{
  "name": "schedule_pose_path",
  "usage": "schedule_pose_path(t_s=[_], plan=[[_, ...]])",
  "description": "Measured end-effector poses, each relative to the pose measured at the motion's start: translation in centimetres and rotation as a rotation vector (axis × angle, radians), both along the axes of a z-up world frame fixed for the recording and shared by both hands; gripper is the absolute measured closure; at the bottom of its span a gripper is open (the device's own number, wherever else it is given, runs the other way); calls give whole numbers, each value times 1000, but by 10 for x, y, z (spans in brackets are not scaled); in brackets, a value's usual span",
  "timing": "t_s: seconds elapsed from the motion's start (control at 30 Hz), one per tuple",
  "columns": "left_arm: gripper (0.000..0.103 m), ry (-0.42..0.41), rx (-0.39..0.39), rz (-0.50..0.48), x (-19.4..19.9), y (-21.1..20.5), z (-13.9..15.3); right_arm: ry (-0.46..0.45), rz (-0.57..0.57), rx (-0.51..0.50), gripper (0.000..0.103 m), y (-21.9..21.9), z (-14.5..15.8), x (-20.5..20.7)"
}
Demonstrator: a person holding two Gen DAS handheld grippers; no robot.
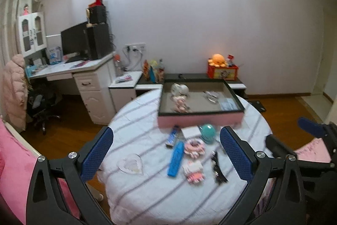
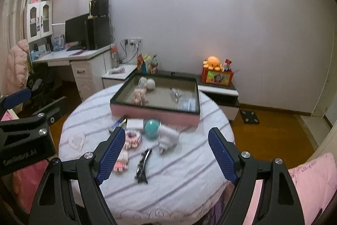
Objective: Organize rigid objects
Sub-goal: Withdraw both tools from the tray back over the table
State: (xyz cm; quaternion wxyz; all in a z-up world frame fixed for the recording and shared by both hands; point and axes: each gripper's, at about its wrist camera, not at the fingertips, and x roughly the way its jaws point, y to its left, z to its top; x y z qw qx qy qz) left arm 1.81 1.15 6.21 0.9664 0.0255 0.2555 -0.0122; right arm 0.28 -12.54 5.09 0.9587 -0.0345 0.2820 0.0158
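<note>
round tabletop in a striped white cloth, bedroom behind. both my left tongs and right tongs hang released, empty. i judge i'm between picks: black hair clip at six o'clock of the pink-walled shallow tray looks next, needing a narrow pinch.

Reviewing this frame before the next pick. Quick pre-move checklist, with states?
1. Left gripper open, nothing between pads: ok.
2. Right gripper open, nothing between pads: ok.
3. Pink tray has bare floor free for more items: ok.
4. Black hair clip lies apart from neighbours, reachable: ok.
5. Blue comb visible in right view: not ok, hidden by a finger.
6. Frames sharp enough for fine aiming: not ok, motion blur.
</note>
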Motion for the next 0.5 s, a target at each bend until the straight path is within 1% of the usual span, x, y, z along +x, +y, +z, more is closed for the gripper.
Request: schedule_pose_path(t_s=[0.07, 0.17, 0.5], plan=[[0, 18, -12, -14, -2, -3, -7, 12, -4, 3, 20, 0, -6, -3], [0, 32, -8, -23, -4, -7, -14, 25, -15, -6, 20, 2, -12, -7], [0, 37, -12, -8, -2, 0, -15, 15, -72, 15, 20, -13, -10, -11]])
